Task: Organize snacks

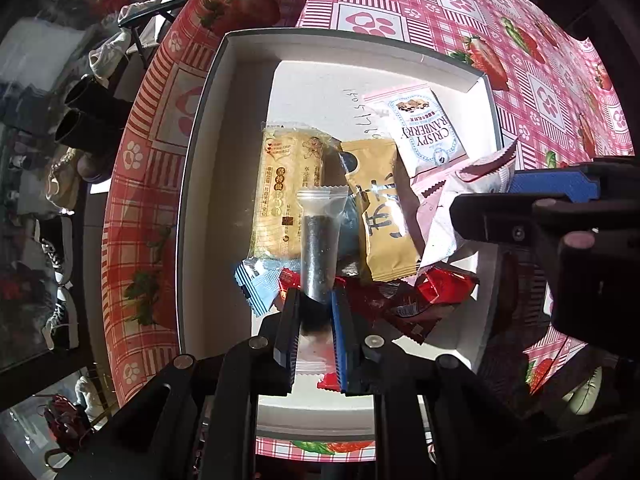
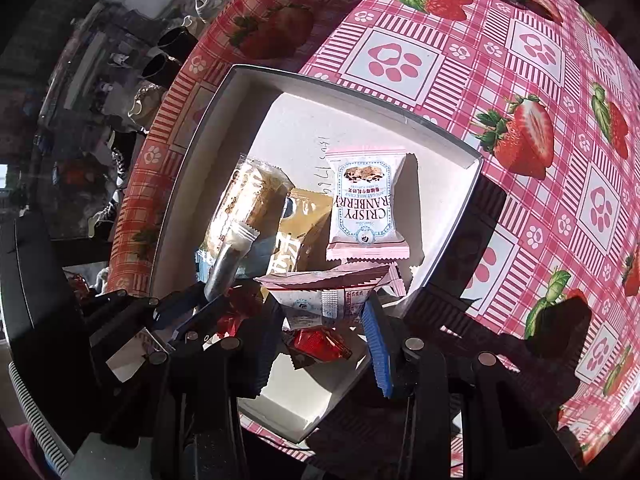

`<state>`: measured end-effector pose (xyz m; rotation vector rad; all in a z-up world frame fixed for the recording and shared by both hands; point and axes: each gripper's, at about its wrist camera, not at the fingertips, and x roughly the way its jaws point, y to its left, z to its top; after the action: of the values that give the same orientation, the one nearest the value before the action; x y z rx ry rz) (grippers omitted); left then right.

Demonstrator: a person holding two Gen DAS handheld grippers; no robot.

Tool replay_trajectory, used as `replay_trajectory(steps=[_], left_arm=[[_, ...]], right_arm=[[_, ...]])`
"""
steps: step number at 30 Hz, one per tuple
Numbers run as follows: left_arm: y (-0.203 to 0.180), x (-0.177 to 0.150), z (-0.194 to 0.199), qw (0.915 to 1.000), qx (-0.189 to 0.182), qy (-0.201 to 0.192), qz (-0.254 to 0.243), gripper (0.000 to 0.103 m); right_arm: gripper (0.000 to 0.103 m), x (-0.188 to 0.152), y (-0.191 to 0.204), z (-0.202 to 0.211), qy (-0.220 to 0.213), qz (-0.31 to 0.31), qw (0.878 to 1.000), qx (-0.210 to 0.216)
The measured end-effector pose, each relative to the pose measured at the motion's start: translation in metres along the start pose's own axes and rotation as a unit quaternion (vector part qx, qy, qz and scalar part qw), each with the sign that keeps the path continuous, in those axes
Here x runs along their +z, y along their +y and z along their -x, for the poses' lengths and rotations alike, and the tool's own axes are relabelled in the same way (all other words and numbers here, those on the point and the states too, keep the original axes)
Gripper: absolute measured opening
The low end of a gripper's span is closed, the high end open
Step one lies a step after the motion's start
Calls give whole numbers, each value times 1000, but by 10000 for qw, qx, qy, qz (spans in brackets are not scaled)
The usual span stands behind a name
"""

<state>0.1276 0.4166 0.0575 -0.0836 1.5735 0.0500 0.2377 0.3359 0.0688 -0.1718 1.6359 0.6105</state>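
1. I see the clear stick pack [image 1: 318, 240] standing up from between my left gripper [image 1: 314, 300] fingers, over the white box [image 1: 224, 184].
2. My left gripper is clamped tight on the stick pack's lower end.
3. My right gripper [image 2: 320, 312] grips a pink-white packet [image 2: 320, 292] by its edge, low over the box's near right part.
4. In the box I count one cranberry packet [image 2: 362, 204], one yellow cake pack [image 1: 280, 192], one tan packet [image 1: 380, 216], one blue packet [image 1: 256, 284] and at least two red candies [image 1: 440, 286].
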Motion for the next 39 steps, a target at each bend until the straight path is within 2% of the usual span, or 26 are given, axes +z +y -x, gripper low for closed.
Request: replay_trajectory(steps=[3, 4, 6, 7, 8, 10, 12, 14, 18, 20, 24, 29, 30, 34, 39], left_arm=[[-1, 1, -2, 10000, 4, 30, 12, 17], [-1, 2, -2, 10000, 1, 23, 18, 18], [-1, 2, -3, 10000, -63, 37, 50, 24], [1, 2, -3, 9999, -99, 50, 104, 38], [3, 2, -3, 9998, -85, 61, 156, 62], [5, 2, -1, 9998, 19, -23, 191, 81], [6, 1, 2, 9998, 116, -74, 117, 81], [7, 1, 2, 9998, 157, -62, 107, 81], [7, 2, 5, 9993, 379, -61, 40, 83], [8, 1, 12, 9993, 311, -203, 70, 83], [6, 1, 25, 9994, -97, -307, 80, 83], [-2, 0, 37, 9991, 69, -357, -216, 83], [-2, 0, 38, 9991, 41, -327, -254, 84], [-6, -5, 43, 9990, 4, -244, -372, 103], [-10, -13, 51, 9978, 96, -337, -556, 103]], right_arm=[[42, 2, 1, -4, 39, -53, 10000, 10], [45, 2, 2, -6, 58, -67, 10000, 23], [57, 3, 4, -8, 84, -75, 9999, 17], [66, 4, 5, -9, 87, -76, 9999, -11], [73, 3, 5, -9, 91, -77, 9999, -48], [82, 2, 4, -11, 98, -113, 9999, -65], [88, 2, 2, -10, 88, -155, 9998, -94], [103, 0, -1, -9, 98, -181, 9994, -288], [102, -5, -3, 3, -74, -120, 9992, -372], [102, -9, -2, 12, -187, 6, 9990, -406], [102, -17, -1, 28, -272, 86, 9985, -463], [102, -24, -1, 49, -446, 74, 9978, -492], [102, -27, 0, 53, -486, 75, 9974, -520], [102, -35, 2, 67, -694, 53, 9957, -611], [102, -41, 2, 70, -775, -21, 9948, -666]])
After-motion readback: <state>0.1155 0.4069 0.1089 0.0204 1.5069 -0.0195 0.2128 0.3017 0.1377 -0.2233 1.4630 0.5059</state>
